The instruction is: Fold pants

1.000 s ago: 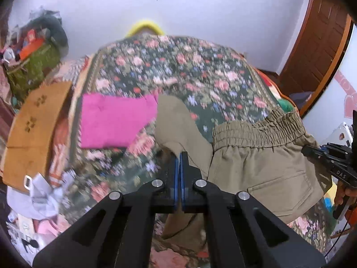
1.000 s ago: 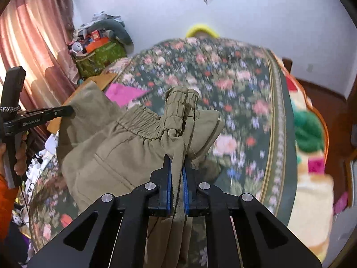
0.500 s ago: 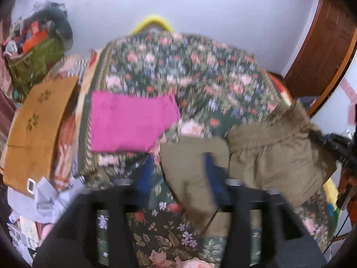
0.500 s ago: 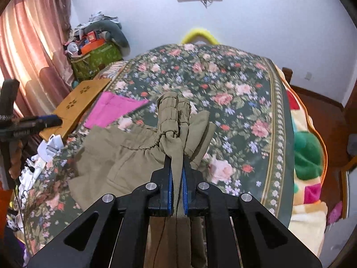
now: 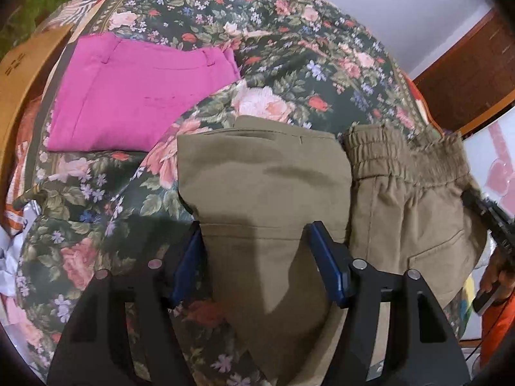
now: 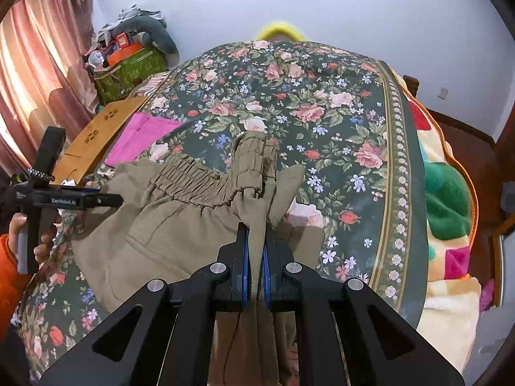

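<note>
Left wrist view: left gripper (image 5: pixel 257 263) jaws stand apart, holding nothing. Pant leg (image 5: pixel 264 177) lies between the blue pads (image 5: pixel 325 267), which don't look to press it. Khaki pants (image 5: pixel 402 199) sit on the near part of the floral bedspread (image 5: pixel 225 9), hem end of the leg at centre, elastic waistband (image 5: pixel 379 151) bunched to the right. Folded pink garment (image 5: pixel 135 90) lies far left, just beside the leg, not clearly touching. Right gripper (image 5: pixel 489 218) shows at the right edge, at the waist end.

Likely step: regrip the leg and flatten it for the fold. To do it well, bite only the hem edge, both layers, not the bedspread; pull away from the waist so creases go out.

Right wrist view: right gripper (image 6: pixel 256 257) is clamped tight on a pinched bunch of waistband (image 6: pixel 251 167), cloth running through between the pads. Pants (image 6: pixel 154 225) spread left of it across the near bed, rumpled, pocket seam visible, some fabric hanging over the near edge. Left gripper (image 6: pixel 109 199) hovers at the far-left side of the pants. Keep the waist hold firm and level while the leg is straightened.
</note>
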`<state>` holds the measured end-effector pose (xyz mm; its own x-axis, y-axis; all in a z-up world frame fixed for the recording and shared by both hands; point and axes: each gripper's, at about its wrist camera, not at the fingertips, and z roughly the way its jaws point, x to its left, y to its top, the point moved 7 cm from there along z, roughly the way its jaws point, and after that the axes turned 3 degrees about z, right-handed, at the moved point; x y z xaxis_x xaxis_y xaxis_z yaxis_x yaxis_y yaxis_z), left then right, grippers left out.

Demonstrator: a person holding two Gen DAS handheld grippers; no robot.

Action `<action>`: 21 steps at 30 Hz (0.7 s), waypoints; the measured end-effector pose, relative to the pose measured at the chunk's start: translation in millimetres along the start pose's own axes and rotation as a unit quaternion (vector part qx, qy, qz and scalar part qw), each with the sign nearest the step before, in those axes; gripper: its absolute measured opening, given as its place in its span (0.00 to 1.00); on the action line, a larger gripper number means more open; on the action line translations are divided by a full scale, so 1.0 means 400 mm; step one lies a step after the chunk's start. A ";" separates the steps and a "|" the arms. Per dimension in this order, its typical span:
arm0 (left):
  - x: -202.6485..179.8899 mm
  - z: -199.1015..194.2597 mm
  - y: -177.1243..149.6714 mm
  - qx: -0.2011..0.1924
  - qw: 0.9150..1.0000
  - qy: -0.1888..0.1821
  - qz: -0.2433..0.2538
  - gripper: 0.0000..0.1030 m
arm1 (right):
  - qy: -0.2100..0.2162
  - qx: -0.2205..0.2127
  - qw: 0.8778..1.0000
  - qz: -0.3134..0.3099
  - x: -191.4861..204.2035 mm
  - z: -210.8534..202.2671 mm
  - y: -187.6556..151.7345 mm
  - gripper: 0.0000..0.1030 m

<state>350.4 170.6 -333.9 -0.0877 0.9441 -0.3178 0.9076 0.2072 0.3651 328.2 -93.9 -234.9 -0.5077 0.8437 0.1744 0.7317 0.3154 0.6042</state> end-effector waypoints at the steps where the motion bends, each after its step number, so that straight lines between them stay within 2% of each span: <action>1: 0.001 -0.003 0.002 -0.004 1.000 -0.002 -0.001 0.48 | 0.000 0.000 1.000 0.000 -0.002 0.002 0.000 0.06; 2: 0.003 -0.006 0.005 -0.007 1.000 -0.002 -0.003 0.37 | 0.000 0.000 1.000 0.003 -0.006 0.002 0.000 0.06; 5: 0.008 -0.024 0.012 -0.014 1.000 -0.012 -0.016 0.20 | 0.007 0.002 1.000 0.020 -0.016 0.002 -0.005 0.06; 10: -0.004 -0.046 0.013 -0.021 1.000 0.019 0.010 0.20 | 0.003 0.035 0.998 0.043 -0.038 0.032 -0.054 0.12; 13: -0.013 -0.042 0.006 -0.015 0.999 0.042 0.026 0.21 | -0.007 0.055 0.998 0.044 -0.056 0.048 -0.094 0.22; 15: -0.017 -0.044 -0.002 -0.014 0.998 0.050 0.033 0.24 | -0.004 0.064 0.997 0.050 -0.070 0.050 -0.115 0.31; 16: -0.016 -0.045 -0.009 -0.012 0.998 0.052 0.033 0.31 | 0.000 0.064 0.997 0.052 -0.076 0.049 -0.121 0.39; 17: -0.016 -0.044 -0.017 -0.007 0.998 0.051 0.032 0.43 | 0.001 0.061 0.997 0.056 -0.083 0.044 -0.127 0.47; 19: -0.018 -0.040 -0.033 0.001 0.999 0.039 0.028 0.59 | -0.004 0.056 0.997 0.060 -0.097 0.039 -0.131 0.53; 21: -0.025 -0.028 -0.050 0.009 0.999 0.031 0.029 0.61 | -0.002 0.057 0.996 0.067 -0.111 0.046 -0.132 0.57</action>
<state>328.4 160.1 -328.2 -0.0602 0.9687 -0.2409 0.9194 0.1478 0.3645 320.4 -139.8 -288.9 -0.4009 0.8828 0.2446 0.8395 0.2472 0.4838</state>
